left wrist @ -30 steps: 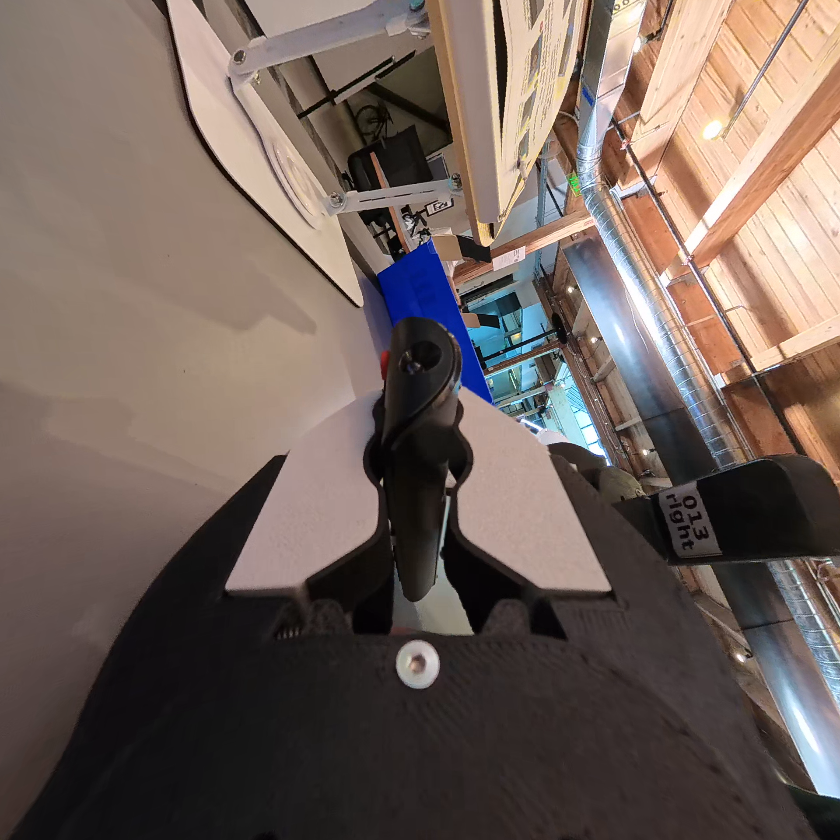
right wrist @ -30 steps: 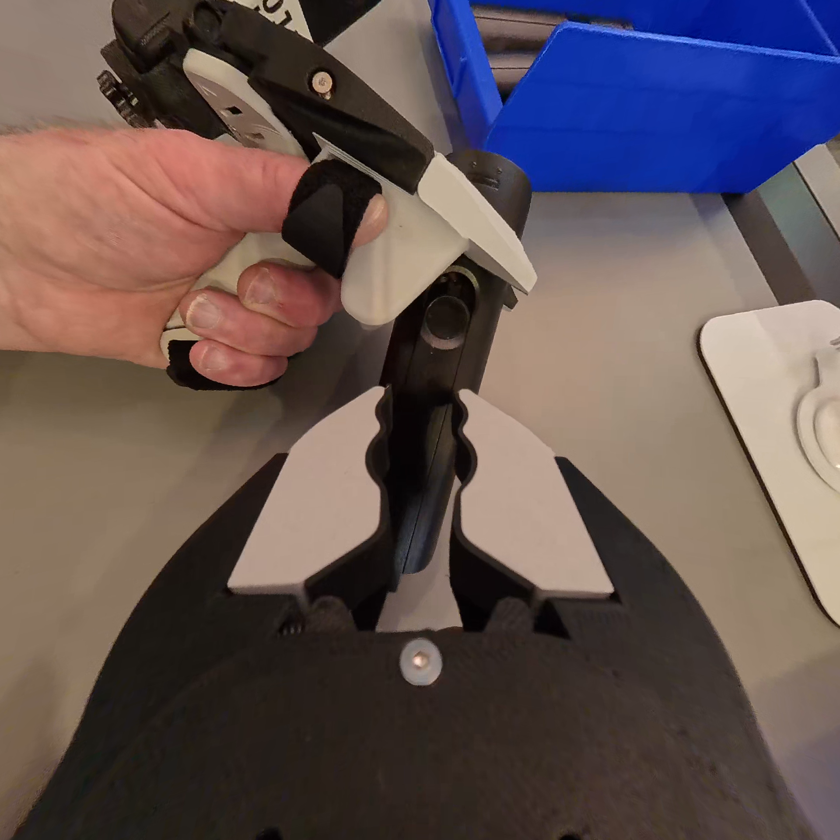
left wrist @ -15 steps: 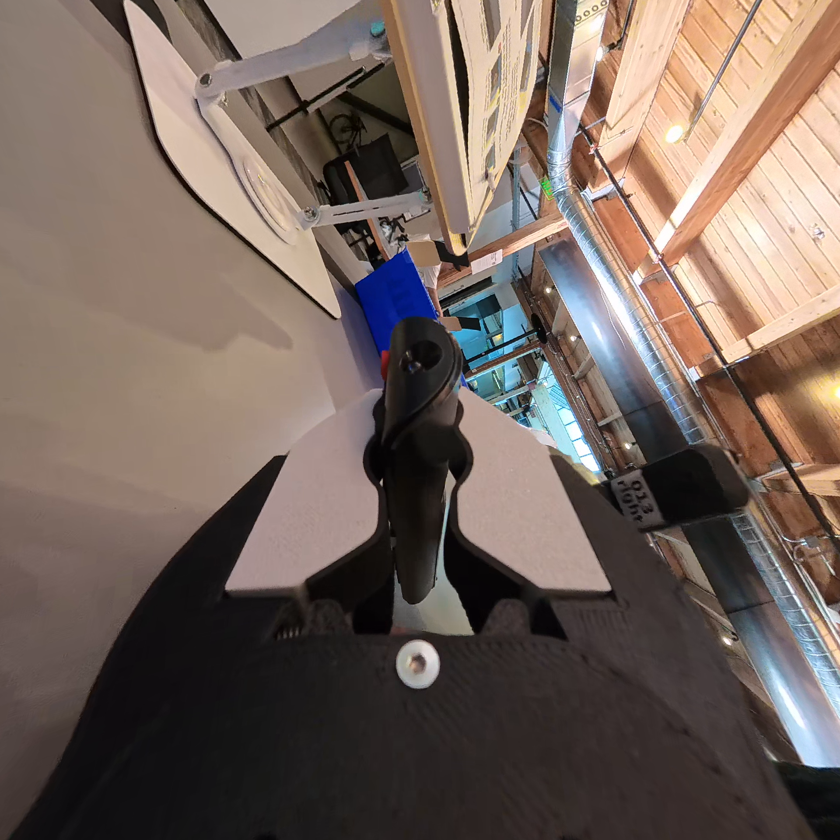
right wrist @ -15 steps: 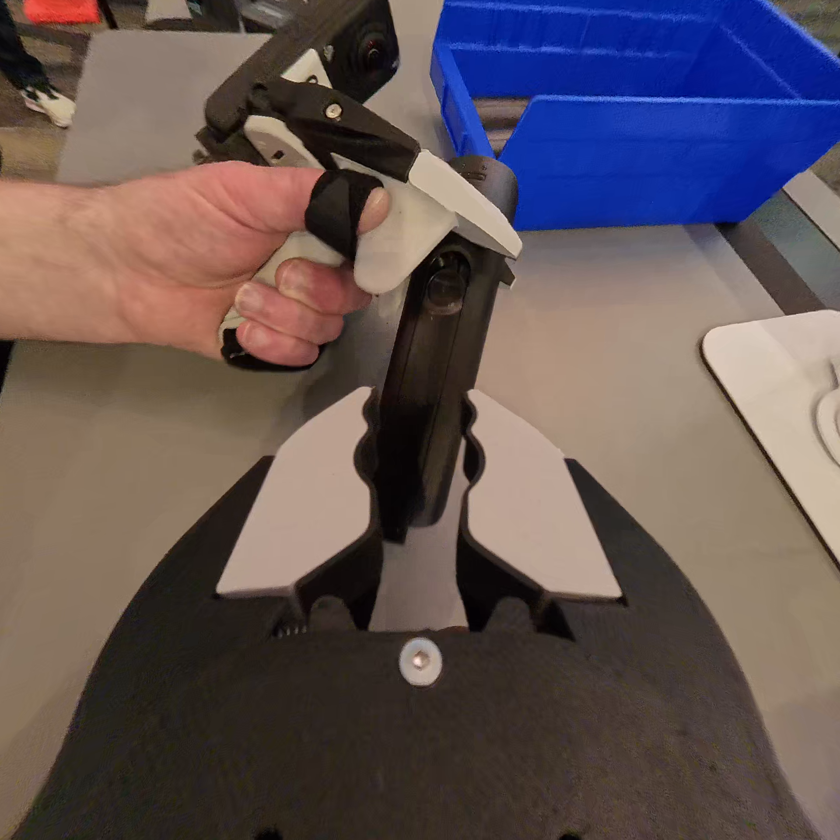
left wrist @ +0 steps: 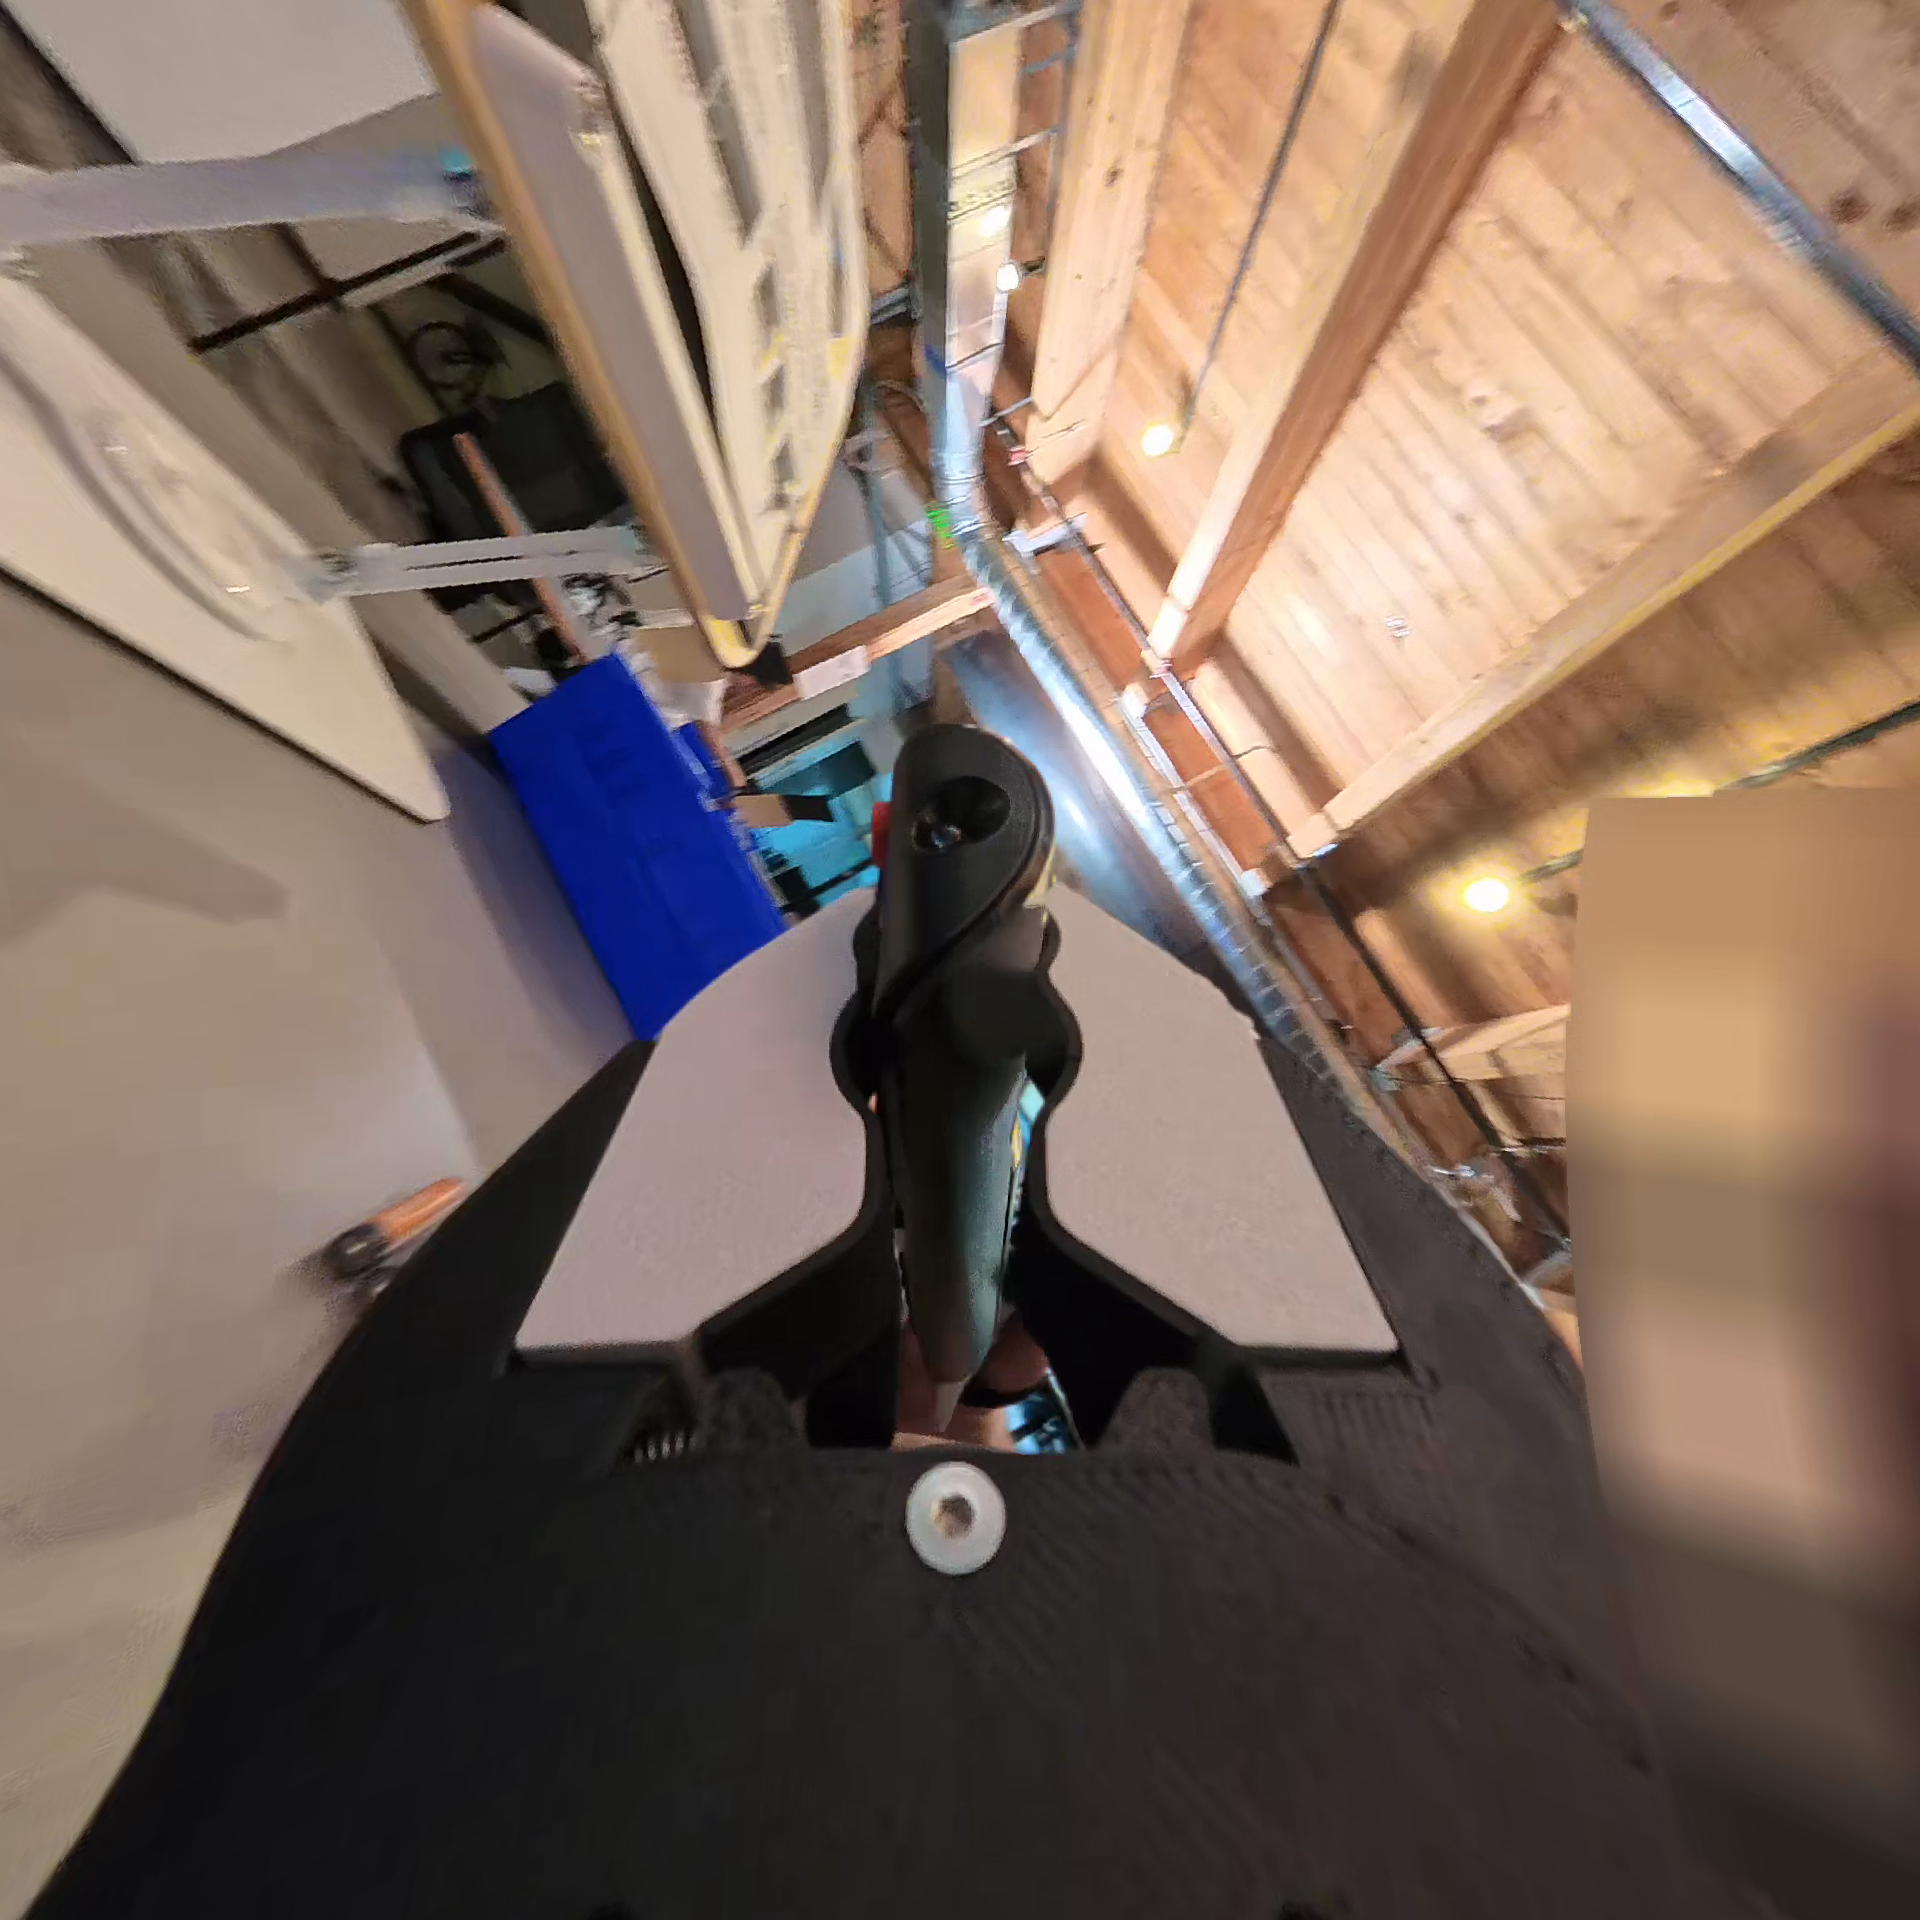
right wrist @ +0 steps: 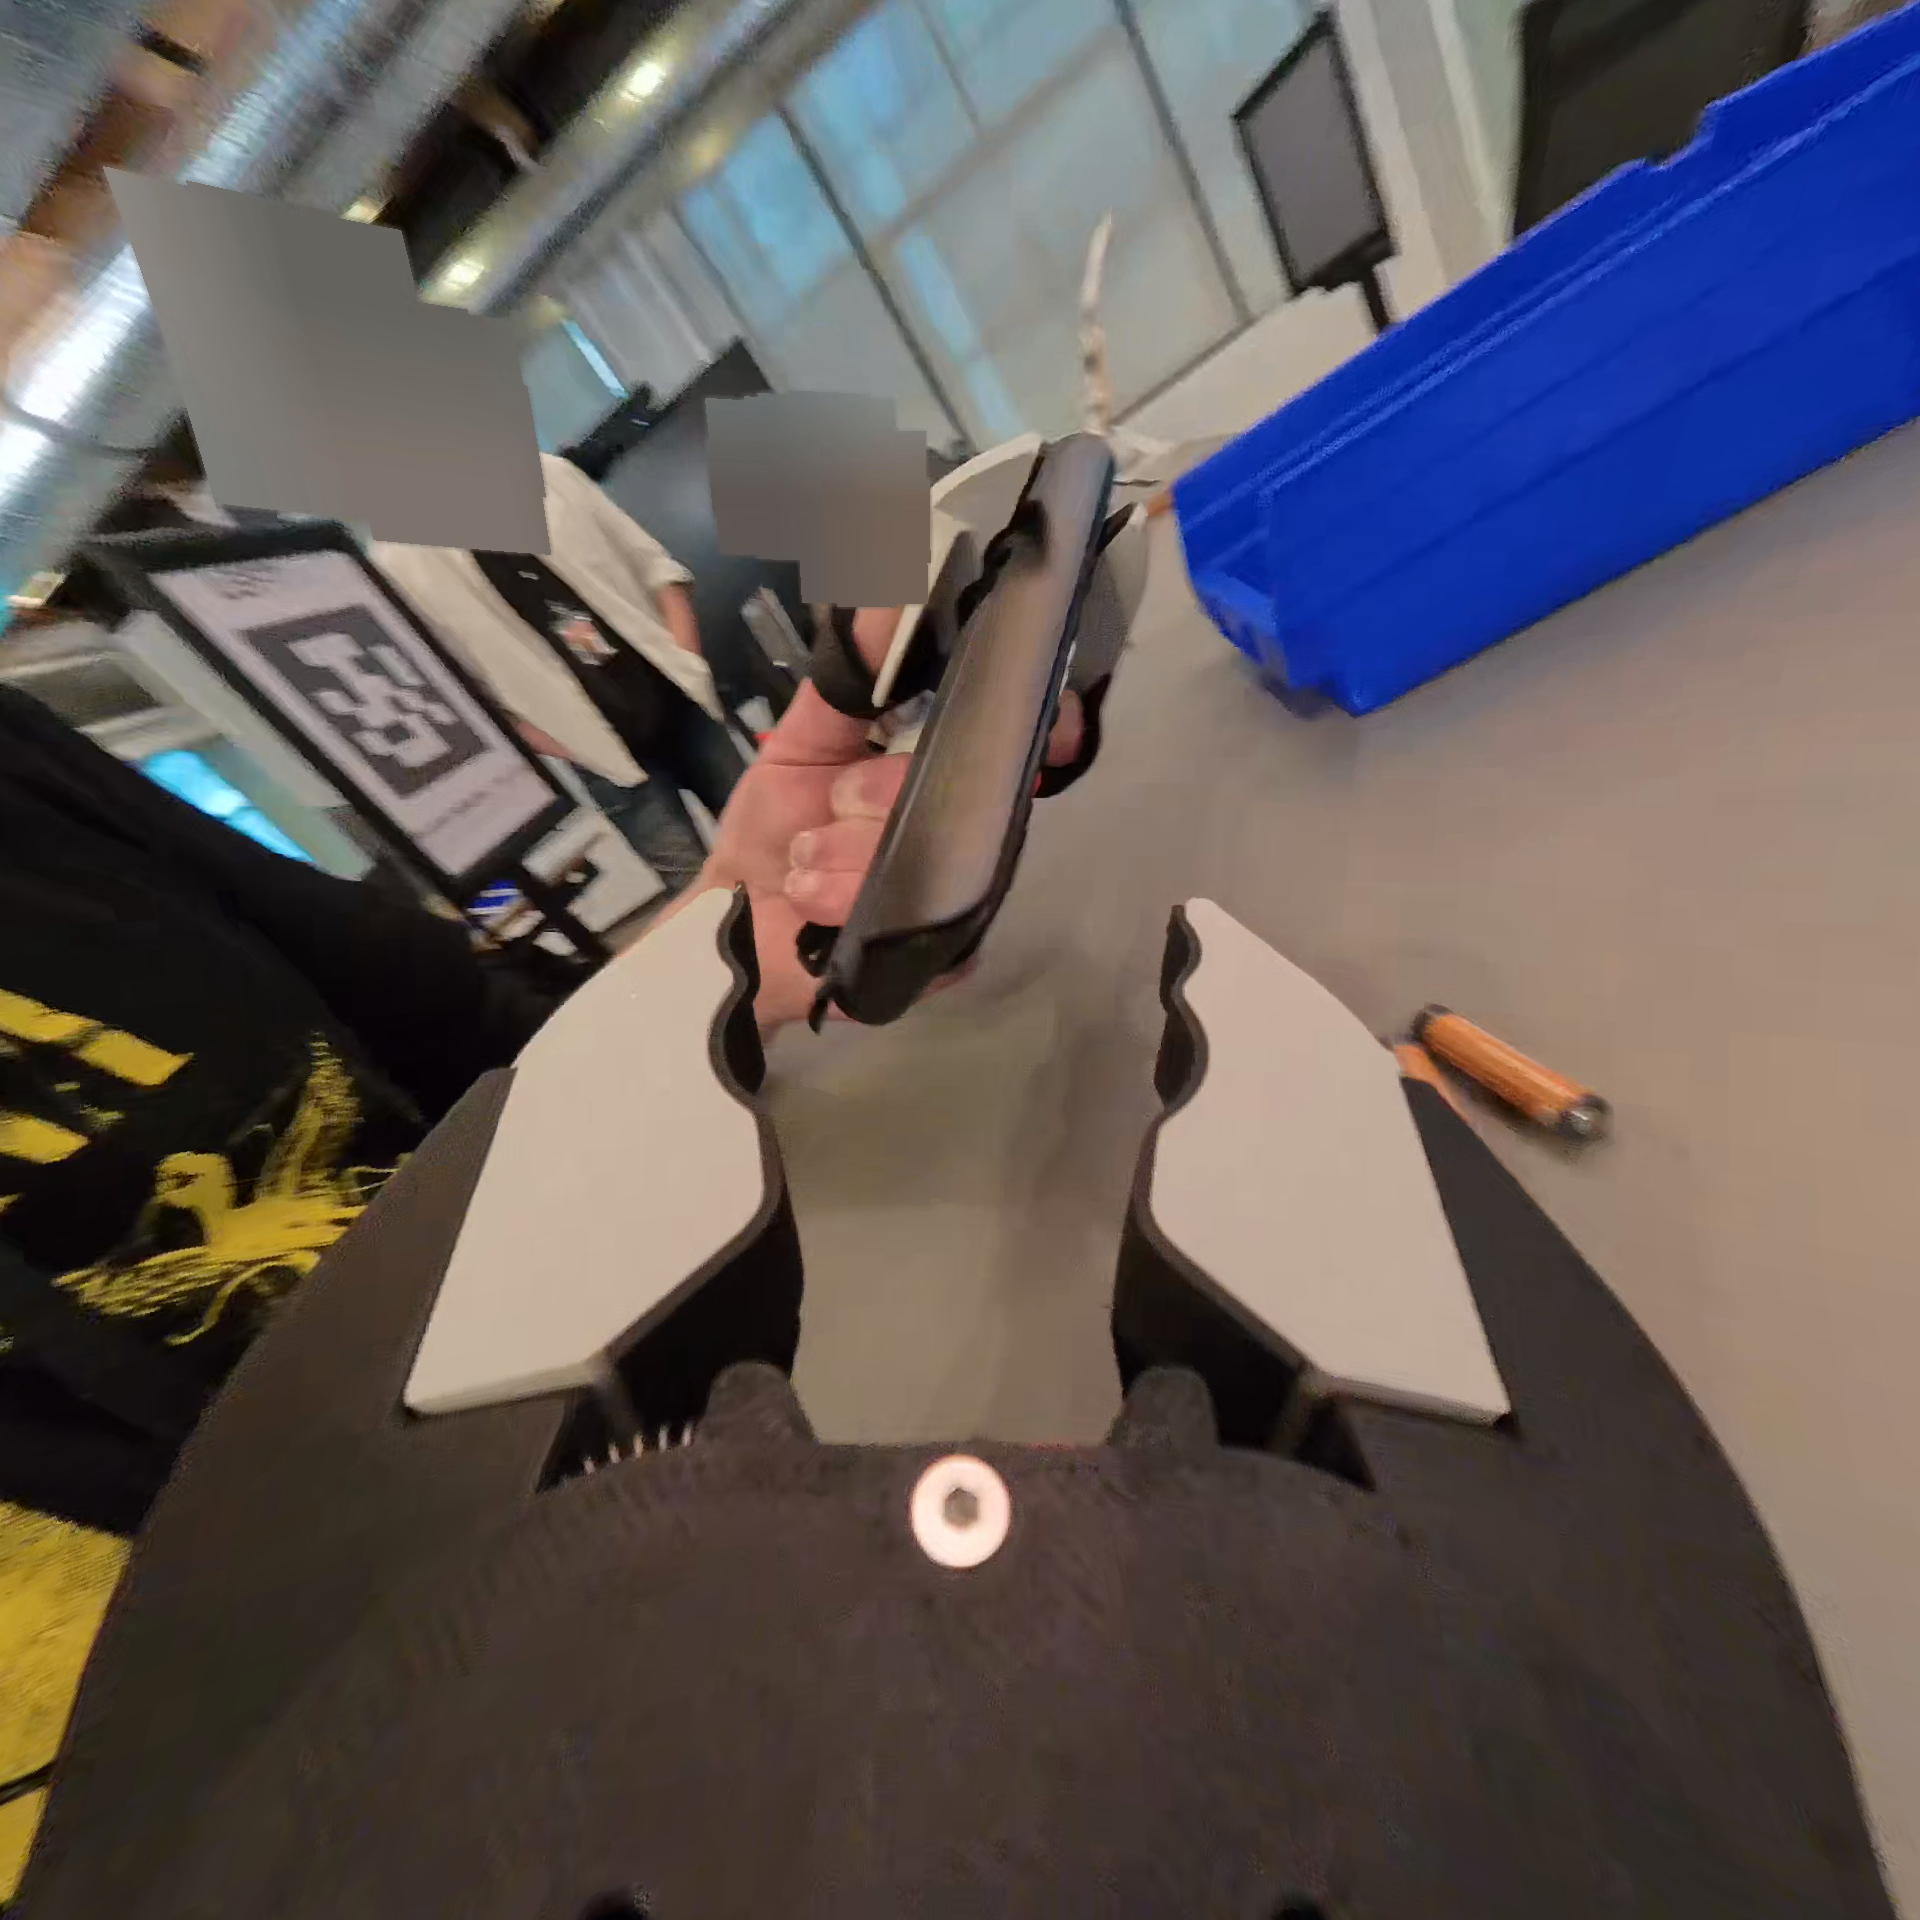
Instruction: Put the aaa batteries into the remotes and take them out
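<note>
Grey tabletop (right wrist: 1558, 831) carries a battery (right wrist: 1507, 1075), lower right. Left gripper (left wrist: 956, 997) clamps the remote (left wrist: 961, 1039); right gripper (right wrist: 956, 997) gapes empty. One-sided grip: the remote may twist loose.

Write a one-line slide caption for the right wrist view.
Open right gripper faces the black remote held by the left gripper; a battery lies on the grey table.

Off to your right sits a blue bin (right wrist: 1558, 436) on the grey table (right wrist: 1558, 852) — its near corner well apart from anything else. Behind you, a framed sign (right wrist: 384, 717) stands on the floor — people beside it. Overhead, wooden beams (left wrist: 1455, 436) and a metal duct (left wrist: 1122, 748).
</note>
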`<action>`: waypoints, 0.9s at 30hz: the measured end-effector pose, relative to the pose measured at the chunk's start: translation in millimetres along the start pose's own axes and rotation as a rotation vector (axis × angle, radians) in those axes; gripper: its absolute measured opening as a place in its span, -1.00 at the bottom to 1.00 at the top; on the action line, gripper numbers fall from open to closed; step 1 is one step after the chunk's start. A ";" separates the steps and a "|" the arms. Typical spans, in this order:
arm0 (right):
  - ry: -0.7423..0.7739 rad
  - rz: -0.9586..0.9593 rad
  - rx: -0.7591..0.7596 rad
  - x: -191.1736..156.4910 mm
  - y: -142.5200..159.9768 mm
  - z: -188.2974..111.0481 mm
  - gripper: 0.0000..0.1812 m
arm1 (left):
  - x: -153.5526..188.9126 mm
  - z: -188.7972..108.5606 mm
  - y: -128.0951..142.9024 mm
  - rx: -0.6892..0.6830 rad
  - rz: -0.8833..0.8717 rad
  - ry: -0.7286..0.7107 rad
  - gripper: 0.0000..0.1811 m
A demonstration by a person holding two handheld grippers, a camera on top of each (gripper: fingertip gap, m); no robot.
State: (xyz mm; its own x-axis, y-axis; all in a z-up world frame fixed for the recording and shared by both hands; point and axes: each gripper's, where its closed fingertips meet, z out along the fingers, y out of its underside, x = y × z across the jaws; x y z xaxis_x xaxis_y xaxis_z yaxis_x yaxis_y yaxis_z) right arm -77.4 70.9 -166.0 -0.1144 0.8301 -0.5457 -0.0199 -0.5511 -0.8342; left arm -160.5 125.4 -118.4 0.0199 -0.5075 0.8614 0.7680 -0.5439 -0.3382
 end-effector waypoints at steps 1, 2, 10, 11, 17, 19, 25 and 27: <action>-0.028 -0.004 0.025 -4.3 -3.8 0.7 -0.17 | 7.1 1.8 -0.6 0.007 -0.003 0.032 -0.74; -0.055 -0.010 0.043 -9.3 -6.6 1.4 -0.17 | 12.7 3.2 -1.6 0.017 0.003 0.050 -0.74; -0.196 -0.016 0.163 -32.6 -20.7 3.9 -0.16 | 31.5 18.1 9.9 0.003 -0.024 0.144 -0.74; -0.192 -0.020 0.173 -32.2 -22.0 2.8 -0.18 | 30.4 18.8 10.8 0.004 -0.027 0.146 -0.73; -0.250 0.003 0.197 -36.7 -22.3 1.0 -0.22 | 30.9 21.2 15.4 -0.006 -0.032 0.157 -0.73; -0.286 0.001 0.206 -40.8 -23.4 1.1 -0.22 | 33.9 22.5 17.6 -0.011 -0.036 0.176 -0.73; -0.325 -0.014 0.164 -44.9 -16.2 4.7 -0.24 | 35.5 23.6 19.7 -0.006 -0.022 0.179 -0.73; -0.252 -0.025 0.132 -34.7 -11.7 6.2 -0.40 | 31.4 21.9 15.9 -0.018 0.026 0.148 -0.73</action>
State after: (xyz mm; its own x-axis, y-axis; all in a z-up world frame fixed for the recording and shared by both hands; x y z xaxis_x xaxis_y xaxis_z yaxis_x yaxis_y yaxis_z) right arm -79.3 48.0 -136.8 -0.3551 0.8056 -0.4743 -0.1527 -0.5506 -0.8207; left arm -133.6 115.5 -88.4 -0.0565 -0.6138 0.7874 0.7568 -0.5407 -0.3673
